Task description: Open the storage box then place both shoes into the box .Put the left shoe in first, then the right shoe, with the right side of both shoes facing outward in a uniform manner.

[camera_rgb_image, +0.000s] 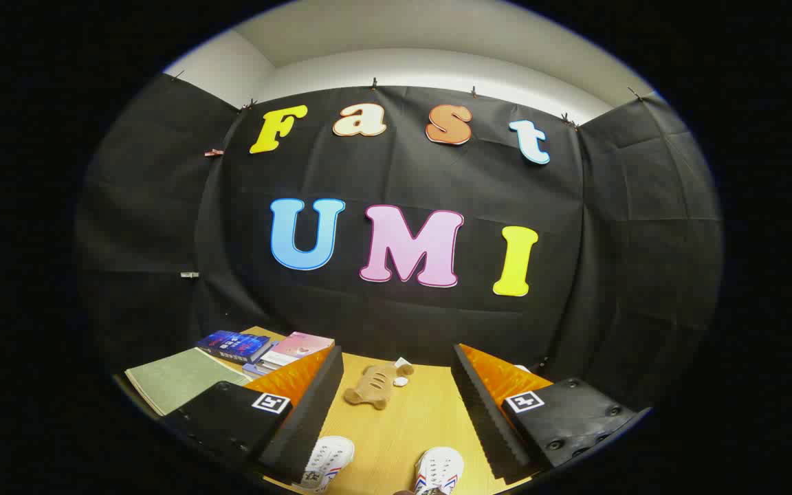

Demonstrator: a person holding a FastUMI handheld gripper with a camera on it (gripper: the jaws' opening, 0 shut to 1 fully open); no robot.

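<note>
The gripper has its two fingers spread wide apart, holding nothing. Two white shoes sit on the wooden worktop low between the fingers. One plush toy lies beyond them, and several books are stacked at lower left.

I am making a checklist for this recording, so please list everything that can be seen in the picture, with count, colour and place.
shoes: two, white with red and blue stripes, on the table between the fingers, toes pointing ahead; second one beside it.
soft toy: one, brown, lying on the table beyond the shoes.
small white things: two, by the toy; too small to tell what they are.
books: a few, one blue, one pink, stacked at the far side of the table beyond one finger.
green mat: one, next to the books.
table: one, light wood.
gripper: one, fingers wide apart, holding nothing, above the shoes.
</note>
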